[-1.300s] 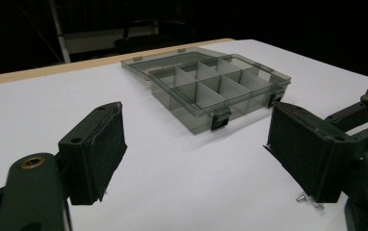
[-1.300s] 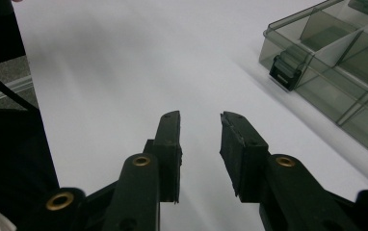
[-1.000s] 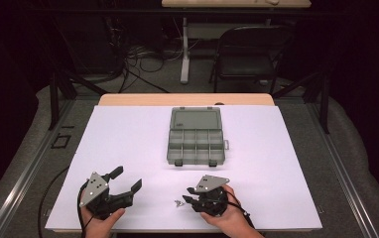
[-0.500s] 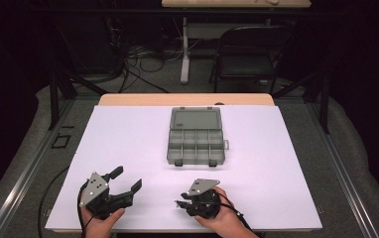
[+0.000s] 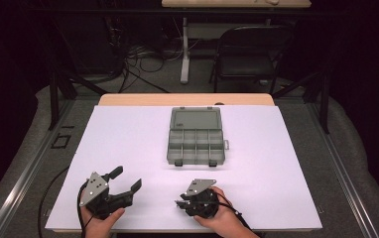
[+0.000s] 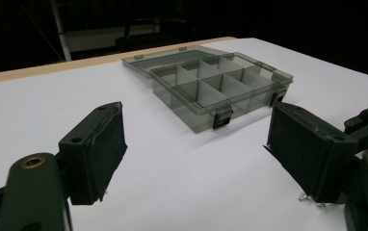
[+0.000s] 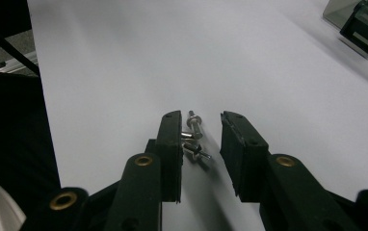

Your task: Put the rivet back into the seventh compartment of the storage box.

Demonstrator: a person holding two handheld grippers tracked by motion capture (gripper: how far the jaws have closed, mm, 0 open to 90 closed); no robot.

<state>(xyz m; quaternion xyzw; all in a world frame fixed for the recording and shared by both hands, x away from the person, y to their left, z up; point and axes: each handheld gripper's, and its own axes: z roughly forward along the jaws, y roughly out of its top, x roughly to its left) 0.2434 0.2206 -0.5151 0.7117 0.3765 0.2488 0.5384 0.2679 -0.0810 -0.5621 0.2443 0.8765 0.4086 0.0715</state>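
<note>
Your right gripper [image 7: 200,139] straddles small silver metal screws [image 7: 194,137] with jaws parted, not yet gripping, near the empty grey plastic compartment box [image 5: 196,136]; your left gripper [image 5: 126,184] gapes wide.

we see a bright white table [image 5: 128,144] lit from above, while the room behind it stays almost black. the shadows are soft and short: one lies under the near edge of the open compartment box [image 5: 196,141], one under each gripper. in the right gripper view the small screws [image 7: 194,137] are sharp, with little glints on the metal, but the far table and the box latch [image 7: 365,26] are blurred. in the left gripper view the near jaws are dim and slightly soft, and the image is grainy.
</note>
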